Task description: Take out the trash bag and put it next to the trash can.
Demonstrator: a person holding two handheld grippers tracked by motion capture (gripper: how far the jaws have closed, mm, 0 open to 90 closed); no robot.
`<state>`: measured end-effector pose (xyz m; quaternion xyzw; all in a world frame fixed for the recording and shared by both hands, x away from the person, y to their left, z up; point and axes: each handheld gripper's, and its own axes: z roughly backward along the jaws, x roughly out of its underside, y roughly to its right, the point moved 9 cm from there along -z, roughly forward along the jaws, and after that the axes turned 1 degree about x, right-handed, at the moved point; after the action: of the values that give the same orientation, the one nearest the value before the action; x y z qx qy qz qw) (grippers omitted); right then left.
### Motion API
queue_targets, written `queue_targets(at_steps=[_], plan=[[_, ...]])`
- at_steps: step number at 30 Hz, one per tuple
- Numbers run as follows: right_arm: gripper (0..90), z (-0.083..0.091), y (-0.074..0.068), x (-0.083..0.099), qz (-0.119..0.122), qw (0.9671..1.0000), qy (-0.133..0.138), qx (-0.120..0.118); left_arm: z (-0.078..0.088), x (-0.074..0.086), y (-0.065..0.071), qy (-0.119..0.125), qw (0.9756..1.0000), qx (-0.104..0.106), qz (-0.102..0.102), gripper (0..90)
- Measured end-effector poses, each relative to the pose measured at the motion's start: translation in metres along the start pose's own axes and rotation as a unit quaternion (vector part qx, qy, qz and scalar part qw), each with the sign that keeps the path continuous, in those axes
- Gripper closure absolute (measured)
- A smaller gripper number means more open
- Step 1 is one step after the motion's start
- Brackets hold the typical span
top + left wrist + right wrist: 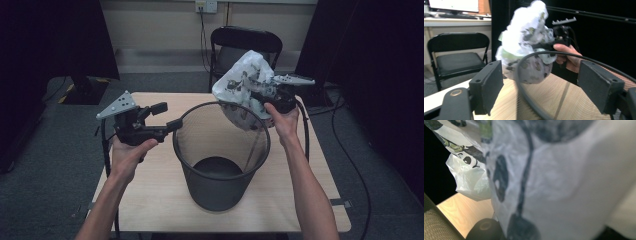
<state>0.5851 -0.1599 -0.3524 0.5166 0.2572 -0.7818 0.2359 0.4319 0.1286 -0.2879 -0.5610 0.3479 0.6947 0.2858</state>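
Note:
A black mesh wastebasket (220,150) stands upright in the middle of the wooden table (150,200). My left gripper (167,116) is open at the basket's left rim. In the left gripper view the wire rim (517,75) runs up between my left gripper's (541,87) spread jaws. A crumpled white plastic bag (242,85) with a dark printed pattern hangs over the basket's far right rim, and my right gripper (257,95) is shut on it. The bag (526,45) shows ahead in the left gripper view, and the bag (554,177) hides the jaws in the right gripper view.
A black folding chair (245,42) stands just behind the table's far edge, also the chair (456,55) in the left gripper view. Cables trail on the grey floor at the right (350,150). Bare tabletop lies in front of the basket.

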Motion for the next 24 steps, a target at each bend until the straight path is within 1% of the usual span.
queue_targets(at_steps=[2, 4, 6, 8, 10, 12, 14, 15, 16, 18, 19, 20, 22, 23, 24], plan=[[83.4, -0.005, 0.005, 0.013, -0.005, 0.9999, -0.01, 0.004, 0.003, 0.005, -0.006, -0.001, 1.0, -0.004, 0.008, 17.0], [83.4, -0.008, 0.009, 0.025, -0.012, 0.9998, -0.016, 0.006, 0.007, 0.011, -0.012, 0.002, 0.9998, -0.013, 0.014, 16.2], [83.4, -0.011, 0.014, 0.036, -0.018, 0.9995, -0.022, 0.011, 0.011, 0.016, -0.016, 0.004, 0.9997, -0.024, 0.007, 16.5], [83.3, -0.012, 0.018, 0.047, -0.022, 0.9992, -0.028, 0.016, 0.014, 0.022, -0.02, 0.0, 0.9994, -0.033, 0.007, 17.8], [83.3, -0.014, 0.02, 0.057, -0.024, 0.9989, -0.036, 0.018, 0.015, 0.03, -0.024, -0.009, 0.9994, -0.03, 0.013, 17.8], [83.3, -0.015, 0.022, 0.068, -0.024, 0.9985, -0.044, 0.024, 0.017, 0.038, -0.028, -0.016, 0.9991, -0.035, 0.021, 17.3], [83.3, -0.017, 0.026, 0.079, -0.027, 0.9979, -0.051, 0.03, 0.019, 0.046, -0.033, -0.018, 0.9987, -0.038, 0.027, 17.2], [83.3, -0.018, 0.028, 0.084, -0.029, 0.9976, -0.054, 0.034, 0.02, 0.052, -0.035, -0.025, 0.9983, -0.041, 0.031, 17.2], [83.3, -0.018, 0.029, 0.09, -0.03, 0.9973, -0.058, 0.035, 0.021, 0.057, -0.037, -0.032, 0.9978, -0.049, 0.033, 17.1], [83.4, -0.02, 0.03, 0.104, -0.027, 0.9965, -0.068, 0.041, 0.023, 0.07, -0.039, -0.038, 0.9972, -0.054, 0.035, 16.0], [83.4, -0.021, 0.029, 0.11, -0.024, 0.9966, -0.068, 0.041, 0.023, 0.079, -0.04, -0.047, 0.9967, -0.054, 0.037, 16.0], [83.4, -0.021, 0.028, 0.114, -0.027, 0.9968, -0.064, 0.039, 0.023, 0.088, -0.041, -0.059, 0.996, -0.055, 0.037, 15.9], [83.4, -0.023, 0.025, 0.12, -0.026, 0.9971, -0.061, 0.037, 0.023, 0.106, -0.043, -0.08, 0.9943, -0.059, 0.04, 15.4], [83.4, -0.023, 0.024, 0.123, -0.027, 0.9972, -0.059, 0.038, 0.023, 0.116, -0.043, -0.096, 0.9928, -0.063, 0.034, 15.4], [83.4, -0.025, 0.021, 0.127, -0.024, 0.9971, -0.062, 0.036, 0.023, 0.127, -0.043, -0.11, 0.9912, -0.065, 0.034, 15.4]])
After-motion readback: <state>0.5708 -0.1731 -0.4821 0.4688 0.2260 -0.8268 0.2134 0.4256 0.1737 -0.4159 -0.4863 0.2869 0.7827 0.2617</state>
